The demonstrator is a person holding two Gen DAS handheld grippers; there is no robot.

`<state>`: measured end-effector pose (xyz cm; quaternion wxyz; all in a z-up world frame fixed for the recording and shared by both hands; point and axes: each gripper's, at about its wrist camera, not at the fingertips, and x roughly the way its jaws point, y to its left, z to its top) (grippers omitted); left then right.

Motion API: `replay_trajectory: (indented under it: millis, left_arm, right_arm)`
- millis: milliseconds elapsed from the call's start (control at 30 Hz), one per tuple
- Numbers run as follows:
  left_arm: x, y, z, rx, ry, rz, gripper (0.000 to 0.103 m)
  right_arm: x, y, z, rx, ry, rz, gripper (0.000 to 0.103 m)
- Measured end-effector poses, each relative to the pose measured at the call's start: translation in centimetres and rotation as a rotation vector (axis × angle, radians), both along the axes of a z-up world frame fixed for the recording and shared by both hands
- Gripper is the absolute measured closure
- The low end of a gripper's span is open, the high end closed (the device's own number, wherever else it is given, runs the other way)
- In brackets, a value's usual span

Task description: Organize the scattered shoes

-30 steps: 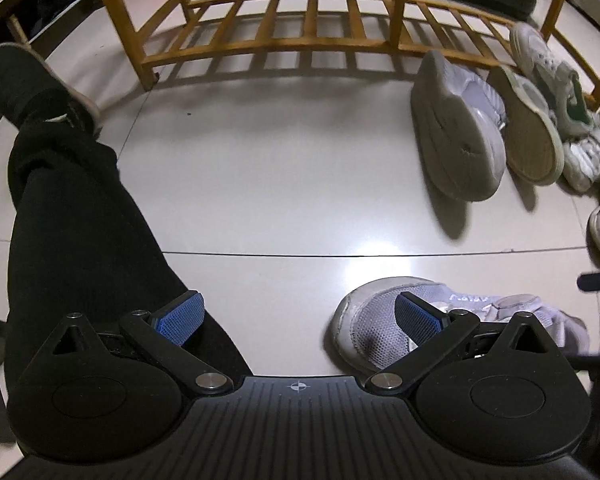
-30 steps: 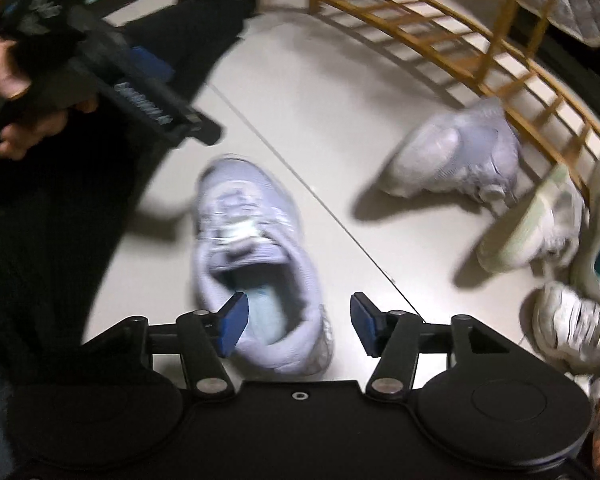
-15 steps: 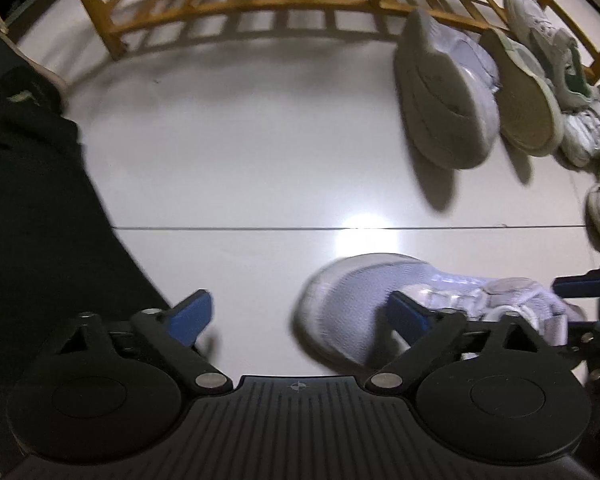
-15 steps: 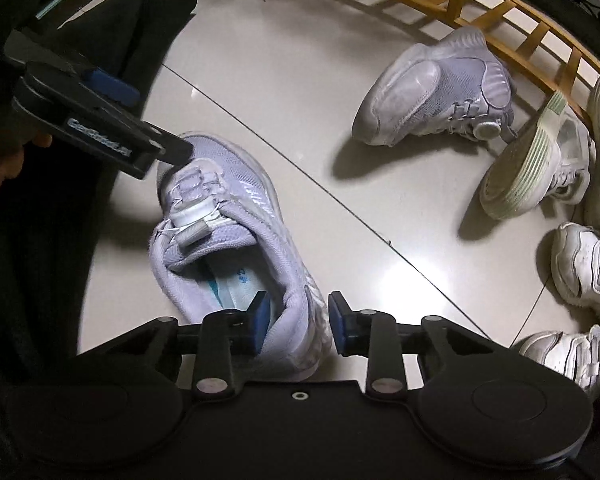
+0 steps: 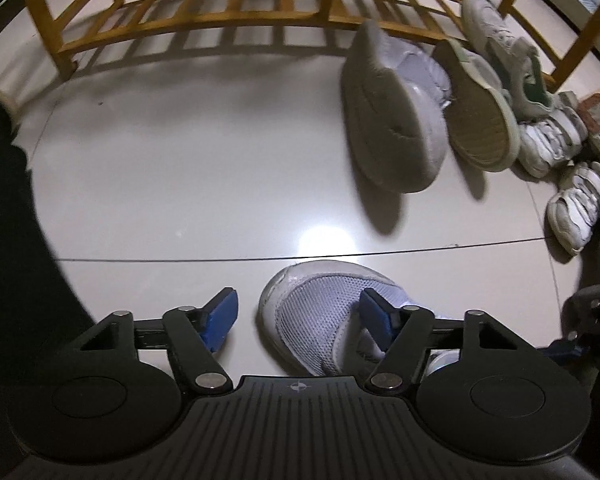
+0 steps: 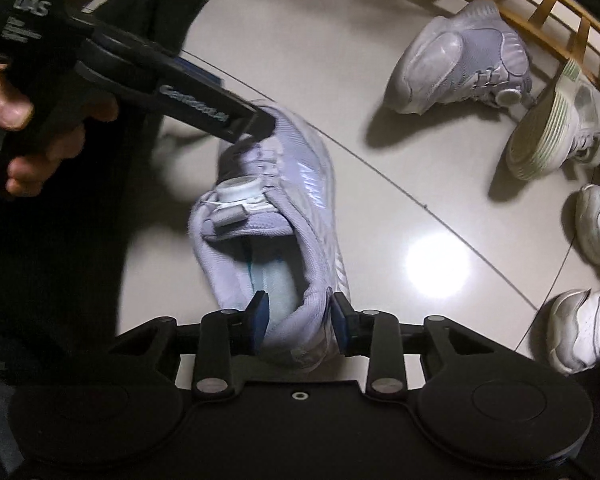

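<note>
The lilac sneaker [image 6: 268, 216] lies on the floor, heel toward me, my right gripper [image 6: 298, 316] pinching its heel collar while my left gripper [image 5: 298, 316], just narrowing and part-open, straddles the toe without clamping.

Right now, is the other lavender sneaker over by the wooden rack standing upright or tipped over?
Tipped over. The far lavender sneaker lies on its side beside the wooden rack, its whole sole facing the left wrist camera.
</note>
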<state>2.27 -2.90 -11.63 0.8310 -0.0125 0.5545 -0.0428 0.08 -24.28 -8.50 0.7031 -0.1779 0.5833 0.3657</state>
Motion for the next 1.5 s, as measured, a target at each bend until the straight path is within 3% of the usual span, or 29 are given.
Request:
replay_trajectory:
  millis: [433, 533, 700, 967, 1300, 1500]
  left_arm:
    - [1.2, -0.9, -0.3, -0.055, -0.016, -0.029, 0.041]
    - [0.9, -0.6, 0.1, -0.059, -0.020, -0.038, 0.040]
    - [-0.6, 0.8, 1.9, -0.051, -0.043, -0.031, 0.030]
    - [-4.1, 1.6, 5.1, -0.072, -0.066, -0.075, 0.021]
    - [-6.6, -1.5, 4.9, -0.090, 0.026, -0.215, 0.020]
    - [-6.3, -2.9, 2.8, -0.081, 0.082, -0.219, 0.024]
  right_arm:
    - [-0.6, 0.9, 0.7, 0.129, 0.107, -0.014, 0.066]
    - [-1.3, 1.2, 1.2, 0.122, 0.091, 0.012, 0.066]
    - [-0.8, 0.5, 2.2, 0.068, -0.010, 0.032, 0.063]
    - [0.4, -0.2, 1.5, 0.050, -0.030, 0.012, 0.063]
    - [1.2, -1.3, 1.8, 0.062, -0.047, 0.005, 0.063]
    - [1.6, -1.5, 2.1, 0.073, -0.063, -0.003, 0.063]
